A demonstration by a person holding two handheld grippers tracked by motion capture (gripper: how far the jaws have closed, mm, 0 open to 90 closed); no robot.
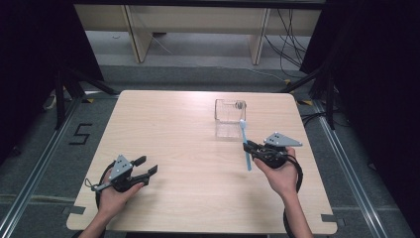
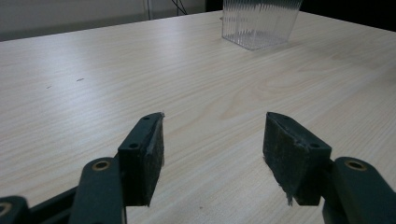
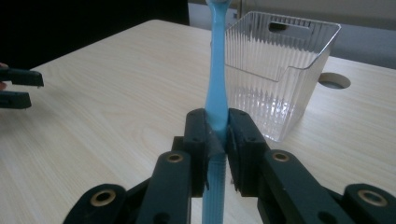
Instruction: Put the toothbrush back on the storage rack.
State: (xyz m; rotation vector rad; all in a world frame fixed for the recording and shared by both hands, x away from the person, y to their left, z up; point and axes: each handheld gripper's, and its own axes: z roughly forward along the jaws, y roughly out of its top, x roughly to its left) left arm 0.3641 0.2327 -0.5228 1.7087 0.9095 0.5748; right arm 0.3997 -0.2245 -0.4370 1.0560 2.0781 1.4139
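Toothbrush (image 1: 245, 144), clenched mid-handle in the right tongs (image 1: 251, 147) near the worktop's (image 1: 188, 148) right edge beside the clear bin (image 1: 230, 117), could pivot or slip if grip loosens, while the left tongs (image 1: 147, 166) sit released.

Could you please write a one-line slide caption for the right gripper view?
Right gripper clamps a blue toothbrush upright before a clear ribbed plastic container on the wooden table.

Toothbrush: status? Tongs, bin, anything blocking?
Right tongs shut on toothbrush, held upright above table. Left tongs open, empty. Clear bin just beyond, upright, looks empty. Nothing between toothbrush and bin.
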